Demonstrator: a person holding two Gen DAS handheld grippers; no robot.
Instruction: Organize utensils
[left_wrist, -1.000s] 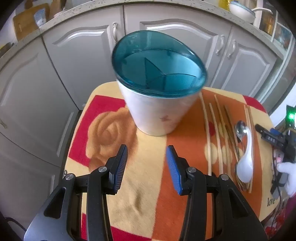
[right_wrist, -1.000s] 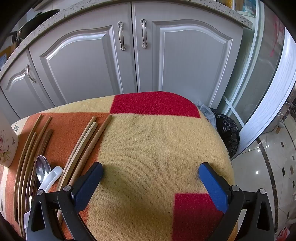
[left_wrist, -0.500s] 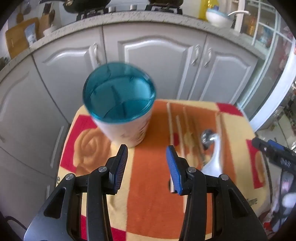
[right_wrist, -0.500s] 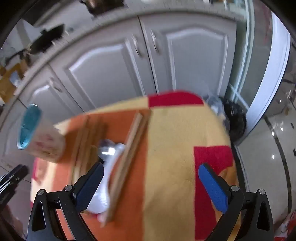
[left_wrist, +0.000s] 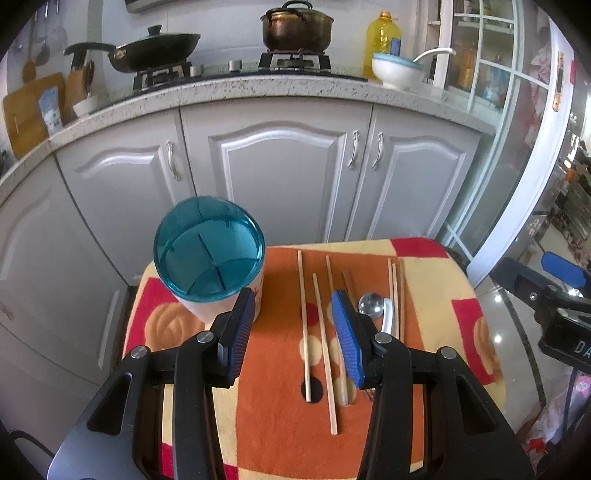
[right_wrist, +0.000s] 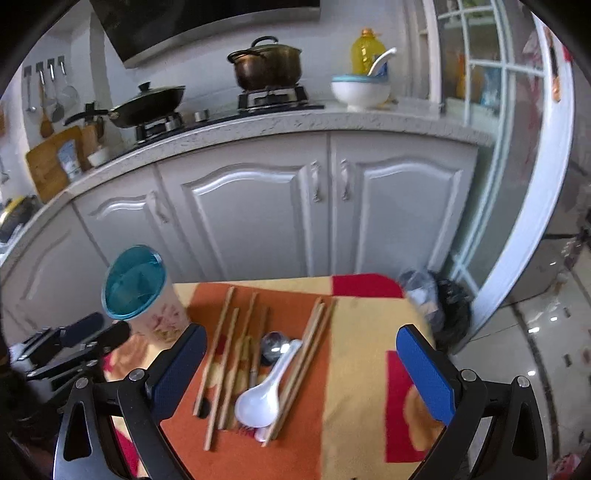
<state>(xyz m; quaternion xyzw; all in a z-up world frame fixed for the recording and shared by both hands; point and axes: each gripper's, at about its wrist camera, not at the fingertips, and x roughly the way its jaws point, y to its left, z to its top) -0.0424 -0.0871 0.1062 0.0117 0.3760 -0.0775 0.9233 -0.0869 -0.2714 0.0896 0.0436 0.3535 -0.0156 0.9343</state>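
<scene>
Step in hand, as I judge it: the start. Nothing picked up yet; both tools hang above the table (right_wrist: 354, 332), clear of everything on it.

Left gripper (left_wrist: 293, 332): jaws parted to a moderate gap, nothing between them. Right gripper (right_wrist: 301, 373): jaws spread wide, also bare.

Holder (left_wrist: 210, 258), white with a blue divided top, stands upright at the table's far left corner. No utensil can be seen in its compartments from either view.

Utensils lie on the orange patch of the cloth (left_wrist: 266, 424), right of the holder and running roughly near edge to far edge:
- loose chopsticks (right_wrist: 221, 354) nearest the holder, apart from one another;
- metal spoon (right_wrist: 271, 349), bowl facing up, mid-group;
- white spoon (right_wrist: 260, 400), bowl toward the near edge, handle resting by the metal spoon's bowl;
- a further bundle of chopsticks (right_wrist: 306, 354) just right of the spoons, touching side by side.

Next move, judgement only: one tool must come down over a single item. A thin chopstick flat on soft cloth needs the jaws astride it and pressed slightly into the pile. The spoons overlap, so the top one should go first. Then carry to the holder and drop it upright into one compartment.
</scene>
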